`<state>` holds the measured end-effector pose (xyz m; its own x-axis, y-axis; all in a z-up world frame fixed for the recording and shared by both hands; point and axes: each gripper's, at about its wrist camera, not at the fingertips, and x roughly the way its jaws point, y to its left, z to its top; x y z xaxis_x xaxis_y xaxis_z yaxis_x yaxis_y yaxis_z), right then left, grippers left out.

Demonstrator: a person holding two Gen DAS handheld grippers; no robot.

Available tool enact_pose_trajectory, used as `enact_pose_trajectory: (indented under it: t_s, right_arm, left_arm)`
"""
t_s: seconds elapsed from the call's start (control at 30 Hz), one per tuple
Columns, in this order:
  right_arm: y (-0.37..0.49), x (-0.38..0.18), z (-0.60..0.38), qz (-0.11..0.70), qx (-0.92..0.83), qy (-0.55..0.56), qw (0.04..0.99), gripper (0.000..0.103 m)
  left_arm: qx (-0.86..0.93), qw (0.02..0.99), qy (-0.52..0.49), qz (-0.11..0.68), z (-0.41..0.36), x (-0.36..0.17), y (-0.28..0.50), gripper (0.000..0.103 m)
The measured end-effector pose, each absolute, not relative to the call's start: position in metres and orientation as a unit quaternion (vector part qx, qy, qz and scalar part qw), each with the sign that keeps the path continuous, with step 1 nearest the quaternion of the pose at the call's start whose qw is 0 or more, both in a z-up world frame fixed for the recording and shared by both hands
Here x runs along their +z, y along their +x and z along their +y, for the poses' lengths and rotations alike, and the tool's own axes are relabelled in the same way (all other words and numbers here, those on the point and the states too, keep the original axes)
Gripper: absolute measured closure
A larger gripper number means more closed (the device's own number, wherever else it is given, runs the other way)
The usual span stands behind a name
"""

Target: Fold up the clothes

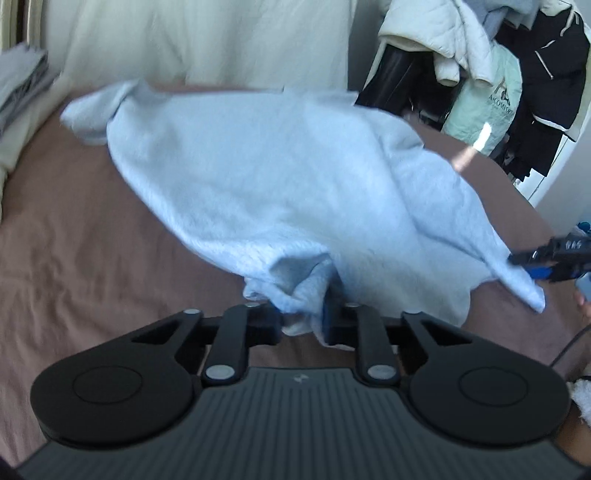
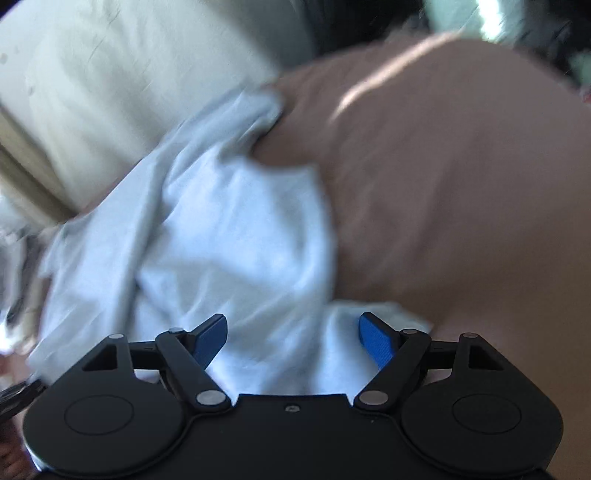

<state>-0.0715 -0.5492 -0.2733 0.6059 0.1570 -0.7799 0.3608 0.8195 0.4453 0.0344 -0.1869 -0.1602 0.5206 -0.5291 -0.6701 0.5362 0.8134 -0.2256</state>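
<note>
I see a pale blue garment [image 1: 280, 192] spread over a plain dusty pinkish-brown bedsheet [image 1: 92, 240]. My left gripper [image 1: 303, 317] is black with a ribbed dark grey body, and my right gripper [image 2: 293, 339] is black with bright blue pads [image 2: 375, 339]. Behind the bed hangs a cream curtain [image 1: 207, 40]; at the right I make out a cream puffer jacket [image 1: 436, 33], a mint-green bag [image 1: 484, 107] and black clothing [image 1: 554, 74].

The right wrist view is smeared by motion, so the folds of the pale blue garment [image 2: 229, 236] cannot be read. In the left wrist view, bunched cloth hides the pads of the left tongs [image 1: 304, 317]. The right tongs [image 1: 532, 264] are cut off by the picture's edge, their jaws unclear there.
</note>
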Motion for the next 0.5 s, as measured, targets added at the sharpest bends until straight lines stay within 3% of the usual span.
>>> enact_pose_trajectory:
  t_s: [0.07,0.13,0.2,0.23,0.4,0.5]
  right_arm:
    - [-0.06,-0.281,-0.537,0.46,-0.053,0.26,0.847,0.011]
    - [-0.057,-0.279,-0.523,0.456,-0.042,0.206,0.865,0.023]
    - [-0.06,-0.273,-0.514,0.44,-0.023,0.159,0.884,0.069]
    - [-0.062,-0.269,-0.515,0.433,-0.019,0.16,0.887,0.075]
    - [-0.108,-0.208,-0.541,0.296,0.023,0.299,0.907,0.08]
    - [-0.134,-0.196,-0.554,0.27,0.104,0.411,0.864,0.075]
  left_arm:
    - [-0.283,0.89,0.035,0.355,-0.197,-0.159,0.03,0.091]
    - [-0.239,0.921,0.108,0.288,-0.207,-0.151,0.013,0.092]
    - [-0.215,0.938,0.182,0.203,-0.217,-0.139,-0.014,0.092]
    - [-0.216,0.943,0.18,0.177,-0.216,-0.13,-0.024,0.092]
    - [-0.165,0.972,0.102,0.132,-0.18,-0.078,-0.049,0.093]
    - [-0.139,0.979,0.061,0.137,-0.15,-0.059,-0.052,0.094]
